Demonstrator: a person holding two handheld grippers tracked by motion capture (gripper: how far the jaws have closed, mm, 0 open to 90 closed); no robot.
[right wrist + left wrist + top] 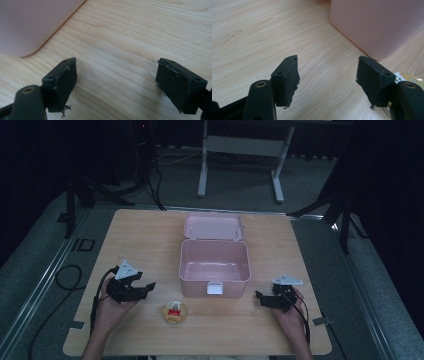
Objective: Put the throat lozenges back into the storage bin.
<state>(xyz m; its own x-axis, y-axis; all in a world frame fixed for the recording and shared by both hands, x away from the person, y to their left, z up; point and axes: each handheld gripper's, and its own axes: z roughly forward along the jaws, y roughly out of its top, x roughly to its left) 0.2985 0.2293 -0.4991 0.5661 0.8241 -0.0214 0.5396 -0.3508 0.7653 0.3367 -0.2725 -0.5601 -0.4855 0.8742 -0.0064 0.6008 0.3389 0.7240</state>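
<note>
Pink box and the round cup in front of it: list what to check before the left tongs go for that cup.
1. Lid swung back, pink box open: ok.
2. Box interior free of things: ok.
3. Round cup lying on the table, apart from the box front: ok.
4. Left tongs open with nothing between them: ok.
5. Left tongs lined up on the cup: not ok; in the left gripper view the cup sits off to the side, behind one jaw.
6. Right tongs open, not touching the box: ok.
</note>
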